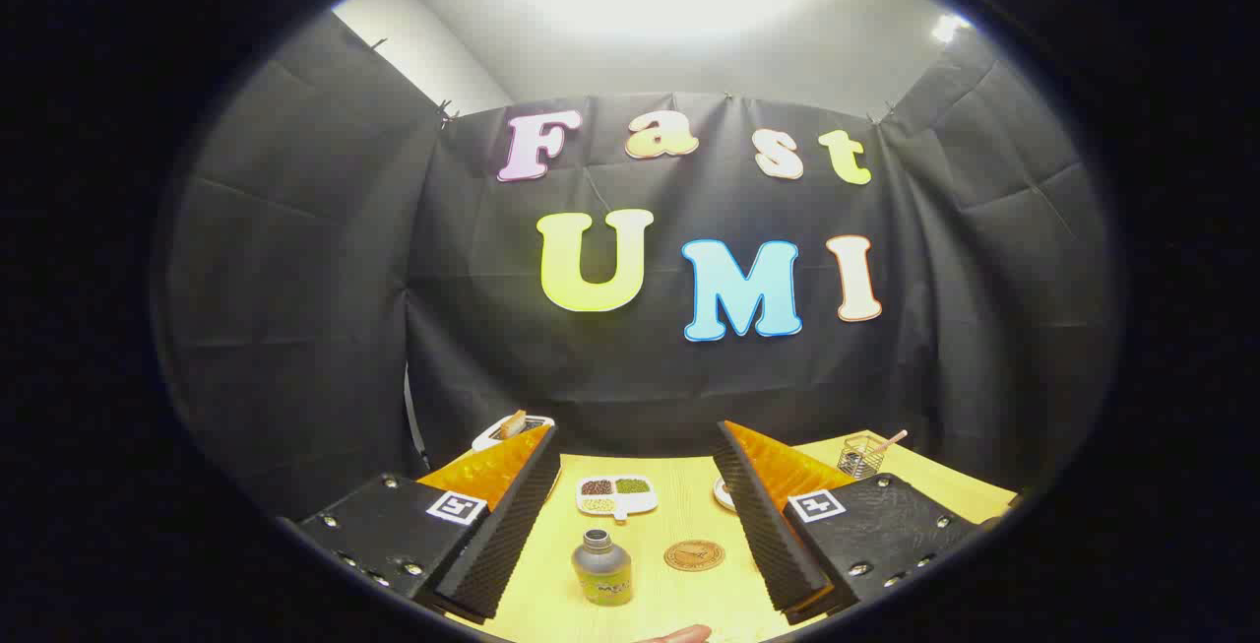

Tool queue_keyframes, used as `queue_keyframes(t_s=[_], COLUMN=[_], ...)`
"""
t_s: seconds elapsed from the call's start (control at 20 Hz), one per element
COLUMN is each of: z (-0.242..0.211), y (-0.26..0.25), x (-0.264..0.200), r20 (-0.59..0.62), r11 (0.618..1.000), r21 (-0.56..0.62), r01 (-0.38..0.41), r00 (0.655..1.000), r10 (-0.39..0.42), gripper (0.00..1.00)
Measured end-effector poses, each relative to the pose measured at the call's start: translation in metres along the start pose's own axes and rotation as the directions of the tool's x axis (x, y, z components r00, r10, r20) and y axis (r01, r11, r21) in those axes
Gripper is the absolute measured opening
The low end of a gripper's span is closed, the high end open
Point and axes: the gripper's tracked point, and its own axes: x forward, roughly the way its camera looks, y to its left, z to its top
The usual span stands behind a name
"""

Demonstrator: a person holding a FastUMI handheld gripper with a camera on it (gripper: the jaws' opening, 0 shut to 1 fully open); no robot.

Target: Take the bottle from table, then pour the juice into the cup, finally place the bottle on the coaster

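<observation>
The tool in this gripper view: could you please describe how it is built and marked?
The tool has two broad wedge-shaped fingers with ribbed inner faces. Each sits on a textured block fastened with small round screws and carrying a square black-and-white marker tag. The fingers stand wide apart.

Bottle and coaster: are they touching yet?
Apart. The gripper view shows bare table between the bottle and coaster; gripper fingers open on either side.
</observation>
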Motion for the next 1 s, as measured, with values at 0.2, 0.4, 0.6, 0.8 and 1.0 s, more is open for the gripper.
queue_keyframes(t_s=[0.2, 0.4, 0.6, 0.8, 1.0], z=[-0.004, -0.004, 0.006, 0.000, -0.028], y=[0.005, 0.009, 0.013, 0.011, 0.007], x=[0.005, 0.009, 0.007, 0.006, 0.015], r20=[-0.007, -0.012, -0.007, -0.020, -0.048], r11=[1.000, 1.000, 0.999, 0.999, 0.998], r21=[-0.009, -0.025, -0.036, -0.029, -0.029], r01=[-0.002, 0.002, 0.020, 0.032, 0.057], r00=[1.000, 1.000, 1.000, 0.999, 0.997], r10=[0.002, -0.002, -0.020, -0.033, -0.058], gripper=[0.96, 0.96, 0.96, 0.96, 0.96])
